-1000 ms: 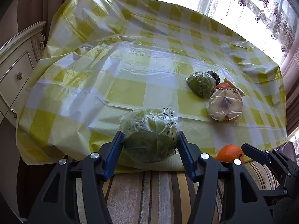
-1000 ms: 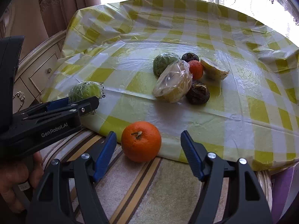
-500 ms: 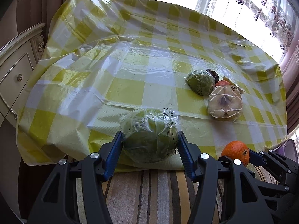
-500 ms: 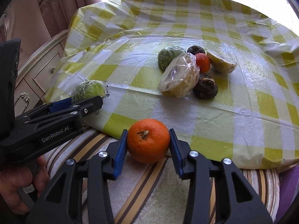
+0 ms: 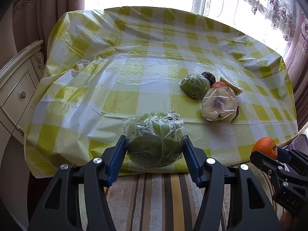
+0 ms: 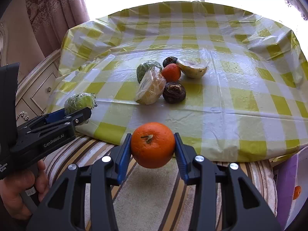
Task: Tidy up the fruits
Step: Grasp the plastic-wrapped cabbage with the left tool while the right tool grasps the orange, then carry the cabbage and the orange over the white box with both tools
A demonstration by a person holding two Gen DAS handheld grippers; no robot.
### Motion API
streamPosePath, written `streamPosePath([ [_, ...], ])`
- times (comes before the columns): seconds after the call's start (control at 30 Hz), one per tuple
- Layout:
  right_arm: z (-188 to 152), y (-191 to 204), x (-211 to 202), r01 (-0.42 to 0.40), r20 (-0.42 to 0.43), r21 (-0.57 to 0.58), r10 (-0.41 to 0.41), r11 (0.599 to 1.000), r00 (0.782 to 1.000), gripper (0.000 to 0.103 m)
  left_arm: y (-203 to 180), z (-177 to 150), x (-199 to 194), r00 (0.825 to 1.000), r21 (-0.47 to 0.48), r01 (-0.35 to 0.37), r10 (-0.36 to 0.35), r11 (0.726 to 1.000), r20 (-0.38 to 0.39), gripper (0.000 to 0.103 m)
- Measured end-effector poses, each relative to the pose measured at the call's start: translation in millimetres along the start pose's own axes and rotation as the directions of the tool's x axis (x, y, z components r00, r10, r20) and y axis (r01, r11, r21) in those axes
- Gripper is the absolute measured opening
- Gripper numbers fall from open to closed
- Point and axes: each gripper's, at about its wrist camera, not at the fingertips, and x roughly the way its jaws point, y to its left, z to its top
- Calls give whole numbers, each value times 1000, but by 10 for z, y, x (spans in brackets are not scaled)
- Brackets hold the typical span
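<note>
Left wrist view
- My left gripper: closed on the wrapped green fruit, one blue pad on each side at its widest part.
- Where the fruit is: held clear, in front of the near edge of the table, above the striped cushion.
- Handling, as I judge it: round, fairly heavy and firm. The loose plastic film looks slippery and may slide over the skin, so the hold belongs on the fruit's middle and not on the crumpled film at the top.
- Writing: dark print on the film, too creased to read. A sticker on the bagged pale fruit is too small to read.
- Other gripper's body at the lower right: letters "DAS".

Right wrist view
- My right gripper: it has just been closing, and the pads now press the orange on both sides at its middle.
- Where the orange is: held over the cushion, just short of the table edge, stem facing the camera.
- Handling, as I judge it: light, firm, with a dimpled skin that grips well. A hard squeeze would bruise it.
- Pile on the table: wrapped and bare fruit lying together, well apart from both held fruits.
- Writing: "GenRobot.AI" on the side of the left gripper. Small white lettering on its handle, partly cut off.
</note>
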Motion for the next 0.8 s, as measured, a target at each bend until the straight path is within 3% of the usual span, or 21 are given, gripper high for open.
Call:
streamPosePath([
  [0.8, -220, -1010, -769, 145, 96, 146, -159, 979, 983, 43, -1060, 9, -175, 996, 204, 77, -83, 976, 18, 56],
])
